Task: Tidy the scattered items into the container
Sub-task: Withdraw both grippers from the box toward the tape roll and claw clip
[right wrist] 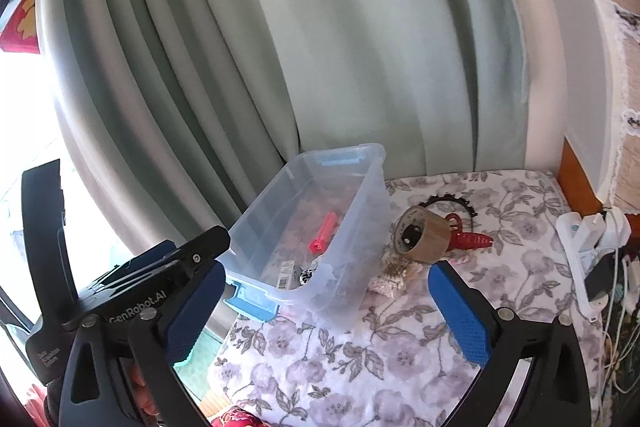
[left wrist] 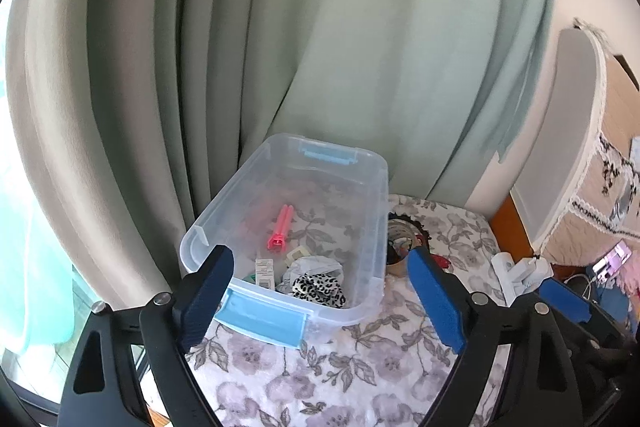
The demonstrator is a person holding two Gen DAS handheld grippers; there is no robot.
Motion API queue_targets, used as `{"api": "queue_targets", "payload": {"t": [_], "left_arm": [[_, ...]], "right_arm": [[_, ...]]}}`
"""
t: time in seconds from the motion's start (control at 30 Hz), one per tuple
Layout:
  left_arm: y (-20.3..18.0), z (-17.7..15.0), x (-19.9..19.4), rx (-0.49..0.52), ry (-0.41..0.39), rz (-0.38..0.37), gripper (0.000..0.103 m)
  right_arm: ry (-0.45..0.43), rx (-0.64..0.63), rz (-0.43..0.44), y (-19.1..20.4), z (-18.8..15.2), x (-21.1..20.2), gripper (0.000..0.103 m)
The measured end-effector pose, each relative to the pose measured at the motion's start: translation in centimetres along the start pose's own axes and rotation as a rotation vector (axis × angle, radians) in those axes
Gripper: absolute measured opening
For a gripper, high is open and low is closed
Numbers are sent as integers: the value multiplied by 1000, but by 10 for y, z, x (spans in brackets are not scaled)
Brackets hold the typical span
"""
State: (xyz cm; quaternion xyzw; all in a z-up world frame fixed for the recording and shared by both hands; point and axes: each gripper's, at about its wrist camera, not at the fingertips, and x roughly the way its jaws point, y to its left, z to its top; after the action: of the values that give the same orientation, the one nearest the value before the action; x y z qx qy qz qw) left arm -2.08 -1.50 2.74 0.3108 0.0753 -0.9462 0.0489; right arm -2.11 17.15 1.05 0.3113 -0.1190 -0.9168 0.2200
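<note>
Your left tool (left wrist: pixel 320 279) hangs wide open and empty just above the near end of the clear plastic container (left wrist: pixel 362 299), which sits on a floral-covered tabletop (left wrist: pixel 320 379) before a green curtain (left wrist: pixel 320 27). Inside lie a pink clip (left wrist: pixel 280 227), a leopard-print scrunchie (left wrist: pixel 320 289) and a barcoded packet (left wrist: pixel 265 271). Your right tool (right wrist: pixel 324 303) is also spread wide, holding nothing, facing items not yet tidied just right of the container: a brown tape roll (right wrist: pixel 422 237), a red hair claw (right wrist: pixel 468 237), a black toothed headband (right wrist: pixel 448 201) and a cream bundle (right wrist: pixel 394 277). You seem between pickups; next, lower the right tool onto the tape roll and close across it.
</note>
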Motion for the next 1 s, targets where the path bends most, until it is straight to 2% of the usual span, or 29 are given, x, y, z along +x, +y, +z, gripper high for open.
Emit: {"api": "queue_targets", "payload": {"t": [0.23, 0.37, 0.5, 0.63, 0.77, 1.0], "left_arm": [[-25, -3, -6, 51, -19, 33, 91], [-39, -7, -3, 83, -13, 44, 92], [-61, -12, -1, 158, -23, 49, 93], [-79, -15, 4, 189, -21, 25, 93], [-98, -21, 12, 219, 1, -10, 98], [-120, -30, 26, 253, 26, -41, 99]], "right_arm": [[-68, 2, 6, -16, -2, -22, 103], [-98, 4, -42, -27, -5, -30, 103], [-102, 51, -84, -50, -8, -32, 103], [-109, 60, -126, -69, -13, -35, 103], [-100, 42, -127, -82, -19, -35, 103], [-66, 97, -142, -111, -30, -28, 103]]}}
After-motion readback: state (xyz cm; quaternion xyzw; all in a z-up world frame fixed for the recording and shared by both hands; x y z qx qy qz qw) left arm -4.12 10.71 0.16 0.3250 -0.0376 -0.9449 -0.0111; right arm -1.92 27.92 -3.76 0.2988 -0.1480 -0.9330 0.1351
